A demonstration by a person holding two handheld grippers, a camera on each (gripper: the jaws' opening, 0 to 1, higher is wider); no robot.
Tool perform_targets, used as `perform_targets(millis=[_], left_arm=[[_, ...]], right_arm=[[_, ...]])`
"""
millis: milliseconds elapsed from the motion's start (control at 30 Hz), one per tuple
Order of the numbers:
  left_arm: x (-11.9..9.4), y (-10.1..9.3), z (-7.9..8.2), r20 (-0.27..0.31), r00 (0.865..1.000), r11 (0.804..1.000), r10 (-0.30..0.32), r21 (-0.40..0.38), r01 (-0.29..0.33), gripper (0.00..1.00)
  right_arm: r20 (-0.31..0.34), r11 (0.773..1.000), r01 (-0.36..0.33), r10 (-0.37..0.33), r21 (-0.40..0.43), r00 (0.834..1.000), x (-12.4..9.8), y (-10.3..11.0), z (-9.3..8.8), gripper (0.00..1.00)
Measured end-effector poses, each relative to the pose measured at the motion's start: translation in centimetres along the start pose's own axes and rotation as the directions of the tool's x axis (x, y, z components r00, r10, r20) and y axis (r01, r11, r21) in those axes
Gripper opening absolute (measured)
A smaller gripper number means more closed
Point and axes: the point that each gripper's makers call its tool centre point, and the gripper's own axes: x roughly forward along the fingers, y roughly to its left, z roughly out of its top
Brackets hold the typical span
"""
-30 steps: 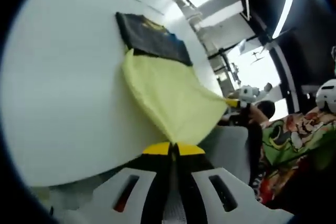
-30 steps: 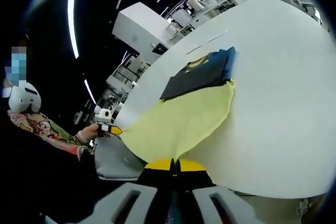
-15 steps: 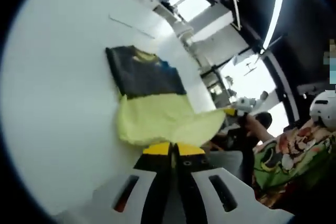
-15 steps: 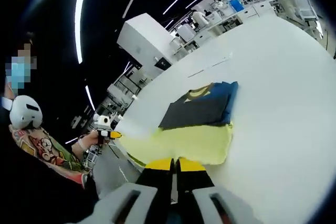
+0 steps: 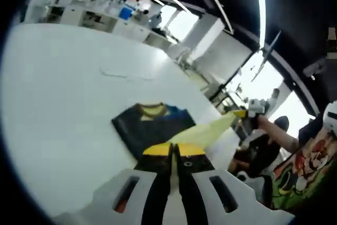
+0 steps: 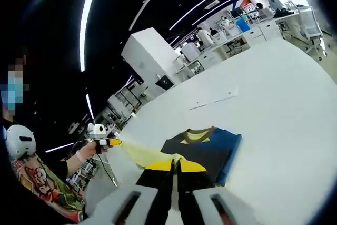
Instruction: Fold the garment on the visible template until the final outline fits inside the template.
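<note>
both claws, left claw (image 5: 174, 150) and right claw (image 6: 175, 166), pinch the yellow garment hem (image 5: 206, 133), lifted above the dark folded part (image 5: 149, 128) on the white desk (image 5: 63, 88).

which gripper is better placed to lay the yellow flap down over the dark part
Neither clearly: left gripper and right gripper are each shut on a corner of the yellow flap, lifted over the dark garment. Both should lower together.

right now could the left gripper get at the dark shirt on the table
Probably not while busy: the left gripper is shut on the yellow cloth. The dark shirt lies just beyond its jaws, nothing between.
</note>
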Motion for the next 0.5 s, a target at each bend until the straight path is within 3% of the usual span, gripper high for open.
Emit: perform_targets(millis=[400,500], left_arm=[[3.6,5.3,3.5,0.089,0.995,0.995,0.053,-0.086,-0.045,0.0],[4.9,6.5,3.8,0.091,0.993,0.992,0.072,-0.108,-0.063,0.0]], right_arm=[[0.069,0.997,0.067,-0.065,-0.026,0.996,4.3,-4.2,5.0,0.0],[0.049,0.995,0.093,-0.091,-0.034,0.995,5.4,-5.9,5.5,0.0]])
